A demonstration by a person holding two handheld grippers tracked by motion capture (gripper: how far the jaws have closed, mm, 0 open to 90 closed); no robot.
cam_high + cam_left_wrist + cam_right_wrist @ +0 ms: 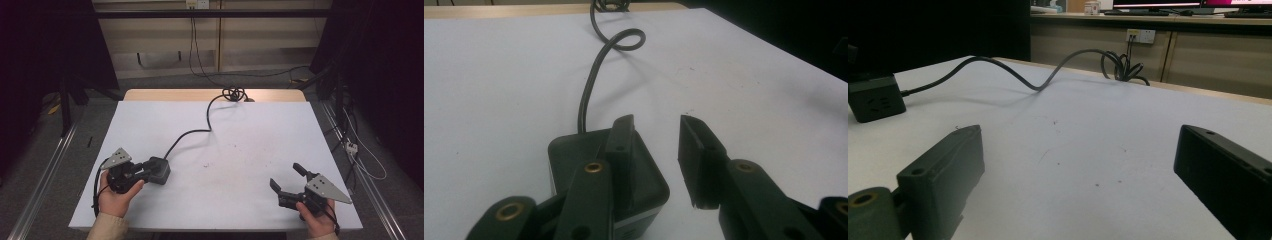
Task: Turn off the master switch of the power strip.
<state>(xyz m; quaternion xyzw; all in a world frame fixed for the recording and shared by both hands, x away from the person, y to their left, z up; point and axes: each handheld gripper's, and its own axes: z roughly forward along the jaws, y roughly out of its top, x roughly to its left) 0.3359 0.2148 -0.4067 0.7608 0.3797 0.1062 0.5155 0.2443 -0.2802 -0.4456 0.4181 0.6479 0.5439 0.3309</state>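
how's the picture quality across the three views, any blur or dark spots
High view: even light on the white table, surroundings nearly black. Left gripper view: the black box is fairly sharp, its cable casts a soft shadow. Right gripper view: the near jaws are dim and soft, the far wall is brighter.

high: above, facing forward-down | gripper views: low, close | all 3 share white table (240, 150)
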